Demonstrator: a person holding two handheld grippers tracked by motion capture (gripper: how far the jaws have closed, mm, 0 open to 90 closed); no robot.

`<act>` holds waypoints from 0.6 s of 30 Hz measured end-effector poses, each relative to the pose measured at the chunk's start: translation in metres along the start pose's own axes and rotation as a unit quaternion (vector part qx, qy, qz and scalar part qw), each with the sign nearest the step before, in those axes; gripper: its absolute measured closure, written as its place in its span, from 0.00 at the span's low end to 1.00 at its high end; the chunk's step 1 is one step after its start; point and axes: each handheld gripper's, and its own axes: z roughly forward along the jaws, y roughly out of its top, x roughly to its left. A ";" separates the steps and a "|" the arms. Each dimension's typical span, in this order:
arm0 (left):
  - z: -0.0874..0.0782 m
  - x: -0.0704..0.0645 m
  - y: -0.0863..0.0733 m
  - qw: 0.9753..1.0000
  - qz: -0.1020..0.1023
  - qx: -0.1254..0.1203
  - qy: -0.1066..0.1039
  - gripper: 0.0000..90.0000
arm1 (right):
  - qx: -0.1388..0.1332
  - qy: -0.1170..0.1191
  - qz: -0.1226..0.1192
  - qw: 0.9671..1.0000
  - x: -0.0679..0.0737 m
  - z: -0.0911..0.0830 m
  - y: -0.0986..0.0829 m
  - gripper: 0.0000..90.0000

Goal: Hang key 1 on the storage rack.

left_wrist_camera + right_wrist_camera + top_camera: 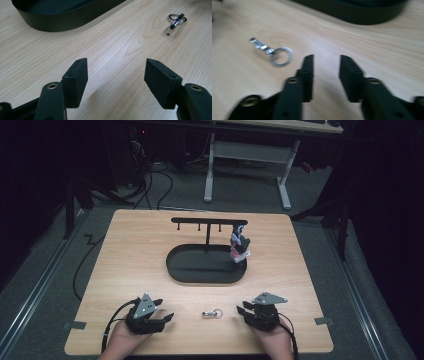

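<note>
High view: wooden table [130, 250], person's hands at the near edge, one gripper in each. Left gripper [168, 318] rests on the table at near left, jaws parted, nothing between them. Right gripper [241, 310] rests at near right, jaws pointing left toward the middle, nothing held. Small metal key ring clip [212, 313] lies flat on the table between the two grippers, nearer the right one, touching neither. Behind it, mid-table, a black oval tray [177, 267] with a T-shaped hook rack [208, 221] rising from it. A small dark and white keychain figure [239, 245] hangs from the rack's right end, above the tray's right side. Floor and a white-legged desk behind the table.

Left gripper view: jaws wide open, bare wood between them, gripping nothing. Key ring clip [176, 21] lies at upper right, well ahead of the jaws. Tray wall [62, 21] at upper left.

Right gripper view: slightly blurred. Jaws partly open, a narrower gap than the left gripper's, nothing in it. Key ring clip [272, 51] lies just left of the left jaw tip, ring end nearest the jaw, clasp end pointing away; looks apart from the jaw. Tray wall [362, 12] across the top.
</note>
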 end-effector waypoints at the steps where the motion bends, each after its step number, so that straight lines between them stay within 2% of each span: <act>1: -0.001 0.000 -0.001 1.000 0.000 0.000 0.001 0.40 | 0.000 0.011 -0.009 1.000 0.007 0.002 0.001 0.96; 2: -0.002 0.001 -0.002 1.000 -0.001 -0.001 0.001 0.40 | 0.000 0.018 -0.017 1.000 0.013 0.005 0.003 1.00; 4: -0.002 0.002 -0.002 1.000 -0.003 -0.001 0.002 0.40 | 0.005 0.034 -0.029 0.999 0.025 0.012 0.007 1.00; 5: -0.004 0.002 -0.003 1.000 -0.005 -0.001 0.003 0.40 | 0.005 0.034 -0.029 0.999 0.025 0.012 0.007 1.00; 6: -0.005 0.004 -0.005 1.000 -0.008 -0.001 0.004 0.40 | 0.007 0.057 -0.045 0.997 0.039 0.019 0.011 1.00; 7: -0.005 0.004 -0.005 1.000 -0.008 -0.001 0.004 0.40 | 0.007 0.057 -0.045 0.997 0.039 0.019 0.011 1.00; 8: -0.007 0.004 -0.006 1.000 -0.009 -0.001 0.007 0.40 | 0.010 0.067 -0.063 0.996 0.053 0.027 0.015 1.00; 9: -0.008 0.004 -0.007 1.000 -0.009 0.000 0.008 0.40 | 0.010 0.067 -0.063 0.996 0.053 0.027 0.015 1.00; 10: -0.010 0.004 -0.008 1.000 -0.011 -0.001 0.011 0.40 | 0.008 0.073 -0.075 0.994 0.064 0.033 0.020 1.00; 12: -0.011 0.004 -0.009 1.000 -0.011 -0.001 0.013 0.40 | 0.008 0.079 -0.076 0.994 0.067 0.035 0.022 1.00; 13: -0.014 0.004 -0.011 1.000 -0.012 -0.001 0.016 0.40 | 0.014 0.091 -0.085 0.992 0.076 0.043 0.027 1.00; 15: -0.017 0.005 -0.012 1.000 -0.014 0.000 0.020 0.40 | 0.019 0.100 -0.093 0.990 0.082 0.048 0.027 1.00; 18: -0.021 0.006 -0.015 1.000 -0.019 -0.003 0.023 0.40 | 0.015 0.096 -0.105 0.990 0.085 0.046 0.028 1.00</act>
